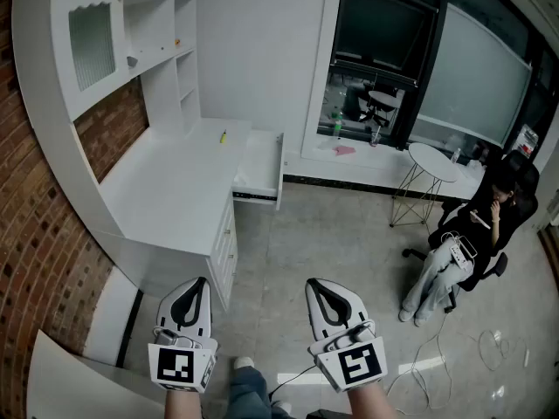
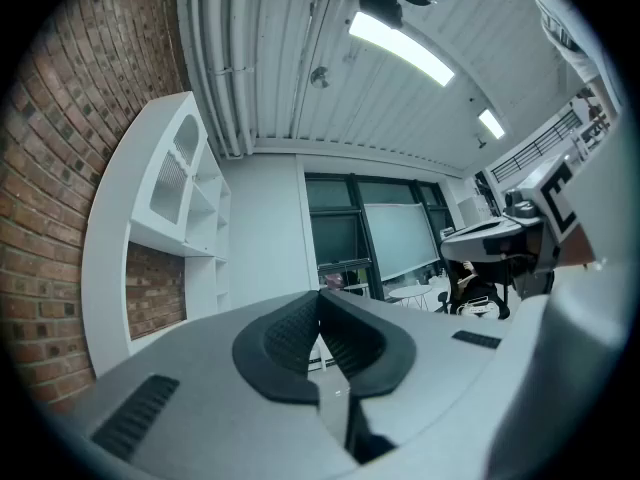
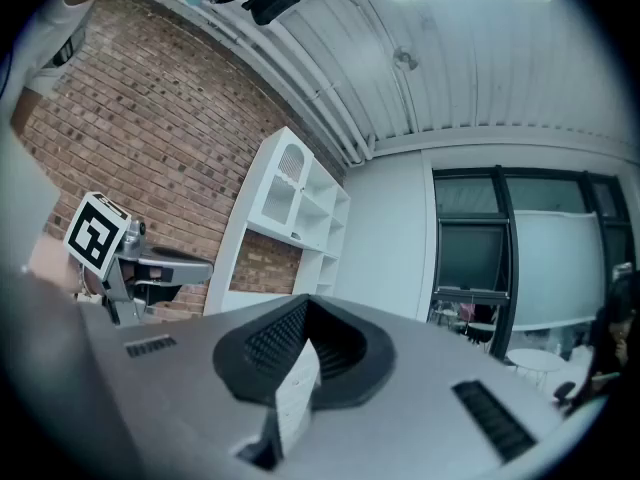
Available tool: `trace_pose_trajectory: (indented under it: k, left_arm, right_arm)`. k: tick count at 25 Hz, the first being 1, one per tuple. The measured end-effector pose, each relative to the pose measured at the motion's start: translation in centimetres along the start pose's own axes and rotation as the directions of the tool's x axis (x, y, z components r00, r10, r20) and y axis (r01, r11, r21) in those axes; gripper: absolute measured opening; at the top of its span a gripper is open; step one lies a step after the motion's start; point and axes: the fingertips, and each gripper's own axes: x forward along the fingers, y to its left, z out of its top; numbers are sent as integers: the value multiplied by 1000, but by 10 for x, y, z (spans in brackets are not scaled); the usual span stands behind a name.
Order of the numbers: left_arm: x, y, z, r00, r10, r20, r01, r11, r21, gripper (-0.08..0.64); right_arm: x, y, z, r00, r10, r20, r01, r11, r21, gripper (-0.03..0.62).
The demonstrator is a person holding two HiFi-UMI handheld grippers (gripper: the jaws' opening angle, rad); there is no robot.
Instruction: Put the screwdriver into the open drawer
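Note:
A small yellow-handled screwdriver (image 1: 223,136) lies on the white desk (image 1: 166,182), far ahead near its back end. Just right of it the desk's top drawer (image 1: 259,166) stands pulled open, white inside. Both grippers are held low and close to me, well short of the desk. My left gripper (image 1: 201,283) (image 2: 320,300) has its jaws together with nothing between them. My right gripper (image 1: 318,285) (image 3: 305,306) is likewise shut and empty. Each points level across the room.
A white shelf unit (image 1: 113,33) rises over the desk against a brick wall (image 1: 35,234). A person sits in an office chair (image 1: 476,234) at the right, beside a small round table (image 1: 434,160). Cables (image 1: 489,347) lie on the grey floor.

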Motion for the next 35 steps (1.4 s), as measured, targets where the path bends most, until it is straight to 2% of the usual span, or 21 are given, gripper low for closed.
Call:
trace_pose_trajectory:
  k: [5, 8, 16, 25, 35]
  left_arm:
    - [-23, -22, 3, 1000, -10, 11, 10, 1000, 29, 12]
    - [-24, -30, 7, 1000, -14, 14, 13, 1000, 26, 12]
    - [20, -36, 2, 1000, -6, 18, 6, 1000, 6, 12]
    - [152, -7, -13, 999, -19, 26, 19, 1000, -23, 12]
    - [300, 60, -35, 1000, -18, 22, 19, 998, -53, 12]
  right_arm:
    - [-39, 3, -4, 999, -31, 7, 31, 999, 16, 9]
    - [-53, -2, -7, 999, -33, 18, 32, 998, 60, 9]
    - [-41, -36, -25, 999, -49, 0, 49, 997, 60, 9]
    - [64, -102, -45, 999, -44, -22, 45, 998, 36, 11]
    - [213, -166, -66, 997, -48, -54, 49, 999, 19, 11]
